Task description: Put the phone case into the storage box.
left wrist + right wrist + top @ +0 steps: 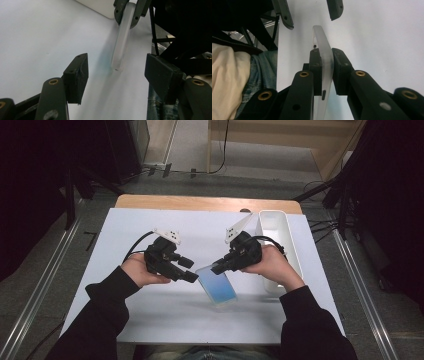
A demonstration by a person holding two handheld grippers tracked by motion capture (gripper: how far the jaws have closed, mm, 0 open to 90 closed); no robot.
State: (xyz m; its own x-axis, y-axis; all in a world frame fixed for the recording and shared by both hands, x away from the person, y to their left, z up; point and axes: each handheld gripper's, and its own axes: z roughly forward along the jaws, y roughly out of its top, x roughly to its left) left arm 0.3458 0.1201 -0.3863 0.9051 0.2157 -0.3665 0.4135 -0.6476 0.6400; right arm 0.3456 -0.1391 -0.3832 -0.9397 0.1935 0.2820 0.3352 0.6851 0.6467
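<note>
A phone (218, 285) with a pale blue screen and a translucent case is held over the white sheet in the high view. My right gripper (216, 268) is shut on its far end. In the right gripper view the jaws (325, 65) clamp the phone's thin edge (322, 42) from both sides. My left gripper (189, 270) stands open just left of the phone, apart from it. In the left gripper view its jaws (118, 75) are spread wide, with the phone's edge (121, 50) ahead between them. The phone's lower end seems to touch the sheet.
A long white bin (274, 227) stands at the right of the table, just behind the right hand. A white sheet (150, 320) covers the wooden table (200, 202). Dark stands and cables sit on the floor around the table.
</note>
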